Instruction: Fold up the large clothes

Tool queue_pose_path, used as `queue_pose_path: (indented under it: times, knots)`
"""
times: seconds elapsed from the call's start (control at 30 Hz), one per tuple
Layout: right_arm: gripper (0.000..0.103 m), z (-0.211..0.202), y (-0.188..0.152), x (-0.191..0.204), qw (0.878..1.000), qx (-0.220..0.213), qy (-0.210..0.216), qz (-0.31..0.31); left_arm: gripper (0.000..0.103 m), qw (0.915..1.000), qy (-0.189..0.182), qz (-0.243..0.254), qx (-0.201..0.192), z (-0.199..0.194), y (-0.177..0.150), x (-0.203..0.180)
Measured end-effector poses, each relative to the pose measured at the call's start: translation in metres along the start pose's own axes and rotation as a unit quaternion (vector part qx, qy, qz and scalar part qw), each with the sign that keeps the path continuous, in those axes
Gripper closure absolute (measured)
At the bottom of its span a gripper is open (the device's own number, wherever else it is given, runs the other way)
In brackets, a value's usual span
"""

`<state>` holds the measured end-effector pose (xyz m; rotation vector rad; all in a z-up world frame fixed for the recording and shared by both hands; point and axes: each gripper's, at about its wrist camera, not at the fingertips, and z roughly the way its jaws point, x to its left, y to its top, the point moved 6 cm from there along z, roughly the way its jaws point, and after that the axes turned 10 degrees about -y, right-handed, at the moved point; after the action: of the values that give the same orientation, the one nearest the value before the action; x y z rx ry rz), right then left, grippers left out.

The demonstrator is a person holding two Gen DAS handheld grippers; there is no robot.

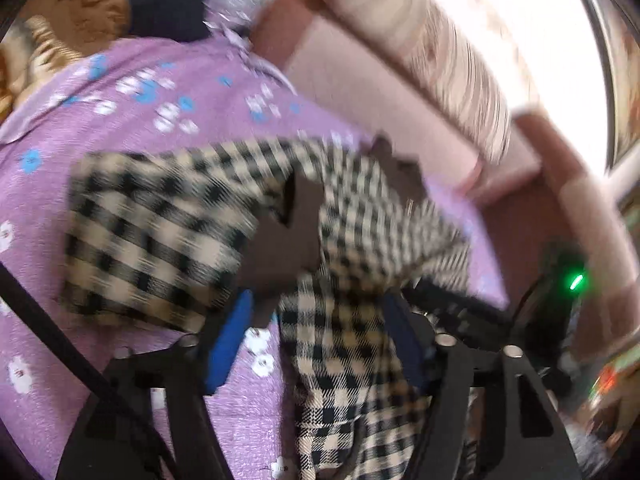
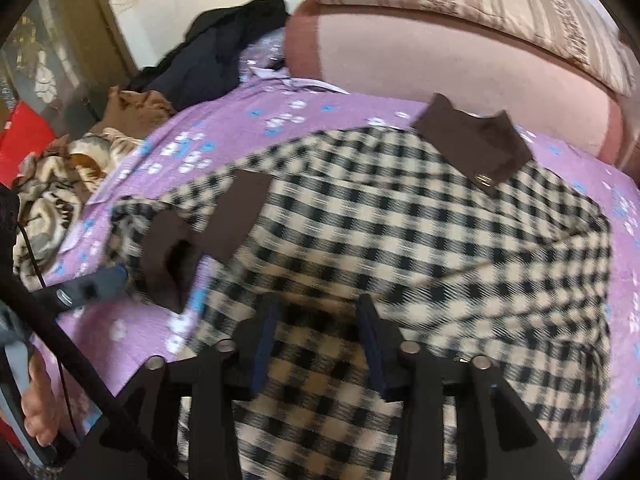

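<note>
A checked jacket (image 2: pixel 400 216) on the purple floral bedsheet (image 2: pixel 240 136) is mid-fold, its fabric lying between the parted fingers of the left gripper (image 1: pixel 320 344) and right gripper (image 2: pixel 316 340); clamping seems needed next.

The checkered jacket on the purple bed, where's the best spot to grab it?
Probably the brown collar of the checkered jacket, coming from the pink headboard side. It forms a firm free edge at the top, lying flat on the purple sheet. The rest is loose and bunched.
</note>
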<state>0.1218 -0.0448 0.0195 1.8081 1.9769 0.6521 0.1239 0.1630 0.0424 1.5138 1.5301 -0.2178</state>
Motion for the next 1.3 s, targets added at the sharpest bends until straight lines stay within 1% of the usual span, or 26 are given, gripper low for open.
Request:
queue_pose_path:
  times: [0.03, 0.1, 0.13, 0.2, 0.23, 0.27, 0.3, 0.33, 0.37, 0.43, 0.47, 0.5, 0.53, 0.57, 0.6, 0.63, 0.7, 0.8, 0.87, 0.93, 1.0, 1.07, 1.13, 1.2, 1.3]
  knots:
    - [0.051, 0.0, 0.003, 0.007, 1.0, -0.002, 0.009, -0.002, 0.033, 0.9998, 0.001, -0.012, -0.015, -0.009, 0.005, 0.006]
    - [0.049, 0.001, 0.009, 0.026, 0.999, -0.004, 0.031, -0.013, 0.033, 0.997, 0.034, -0.04, -0.057, -0.031, 0.017, 0.027]
    - [0.044, 0.003, 0.011, 0.035, 0.999, -0.003, 0.041, -0.019, 0.033, 0.9941, 0.06, -0.049, -0.076, -0.04, 0.022, 0.035]
    - [0.042, 0.006, 0.016, 0.057, 0.998, -0.004, 0.054, -0.036, 0.032, 0.9847, 0.118, -0.065, -0.111, -0.06, 0.029, 0.055]
    - [0.042, 0.007, 0.016, 0.065, 0.997, -0.004, 0.057, -0.042, 0.033, 0.9806, 0.134, -0.073, -0.123, -0.067, 0.03, 0.063]
    - [0.041, 0.008, 0.017, 0.074, 0.997, -0.004, 0.063, -0.049, 0.033, 0.9777, 0.141, -0.08, -0.133, -0.073, 0.032, 0.068]
    - [0.037, 0.008, 0.017, 0.083, 0.996, -0.004, 0.069, -0.054, 0.033, 0.9764, 0.141, -0.086, -0.139, -0.076, 0.033, 0.071]
    - [0.033, 0.01, 0.017, 0.094, 0.995, -0.005, 0.076, -0.064, 0.033, 0.9759, 0.138, -0.091, -0.142, -0.077, 0.034, 0.073]
    - [0.031, 0.012, 0.016, 0.102, 0.994, -0.005, 0.078, -0.075, 0.033, 0.9758, 0.133, -0.097, -0.144, -0.079, 0.035, 0.076]
    - [0.03, 0.023, 0.017, 0.115, 0.993, -0.005, 0.062, -0.097, 0.032, 0.9757, 0.134, -0.098, -0.143, -0.081, 0.034, 0.078]
    - [0.03, 0.031, 0.017, 0.12, 0.994, -0.002, 0.053, -0.098, 0.032, 0.9754, 0.138, -0.096, -0.142, -0.079, 0.034, 0.078]
    - [0.033, 0.04, 0.017, 0.125, 0.994, 0.005, 0.051, -0.099, 0.033, 0.9749, 0.143, -0.094, -0.142, -0.079, 0.033, 0.077]
    - [0.058, 0.046, 0.016, 0.128, 0.993, 0.013, 0.053, -0.103, 0.032, 0.9741, 0.15, -0.09, -0.143, -0.078, 0.033, 0.077]
    - [0.081, 0.051, 0.015, 0.132, 0.992, 0.024, 0.055, -0.108, 0.032, 0.9731, 0.157, -0.087, -0.144, -0.079, 0.033, 0.075]
    - [0.1, 0.055, 0.013, 0.136, 0.991, 0.039, 0.055, -0.114, 0.032, 0.9722, 0.163, -0.085, -0.145, -0.075, 0.035, 0.075]
    - [0.1, 0.052, 0.014, 0.136, 0.991, 0.033, 0.063, -0.112, 0.032, 0.9707, 0.172, -0.083, -0.146, -0.074, 0.037, 0.075]
    - [0.1, 0.032, 0.024, 0.129, 0.992, 0.013, 0.079, -0.098, 0.033, 0.9705, 0.174, -0.082, -0.146, -0.071, 0.037, 0.075]
    - [0.101, 0.003, 0.042, 0.104, 0.994, -0.006, 0.092, -0.064, 0.032, 0.9728, 0.168, -0.078, -0.138, -0.062, 0.038, 0.07]
    - [0.101, -0.016, 0.053, 0.073, 0.995, -0.017, 0.09, -0.033, 0.032, 0.9738, 0.17, -0.072, -0.133, -0.055, 0.038, 0.065]
    - [0.101, -0.035, 0.061, 0.029, 0.996, -0.027, 0.085, 0.007, 0.032, 0.9749, 0.171, -0.064, -0.127, -0.048, 0.037, 0.06]
    - [0.101, -0.045, 0.065, -0.012, 0.997, -0.03, 0.066, 0.039, 0.032, 0.9766, 0.172, -0.055, -0.117, -0.04, 0.036, 0.055]
    - [0.101, -0.053, 0.062, -0.063, 0.997, -0.031, 0.028, 0.069, 0.032, 0.9784, 0.17, -0.046, -0.107, -0.03, 0.032, 0.05]
    - [0.101, -0.053, 0.055, -0.107, 0.995, -0.022, -0.011, 0.093, 0.032, 0.9803, 0.168, -0.038, -0.098, -0.022, 0.029, 0.044]
    - [0.101, -0.047, 0.04, -0.148, 0.992, -0.009, -0.059, 0.114, 0.032, 0.9817, 0.168, -0.027, -0.085, -0.01, 0.025, 0.037]
    - [0.101, -0.028, 0.016, -0.207, 0.982, 0.019, -0.134, 0.135, 0.032, 0.9834, 0.169, -0.01, -0.066, 0.008, 0.019, 0.025]
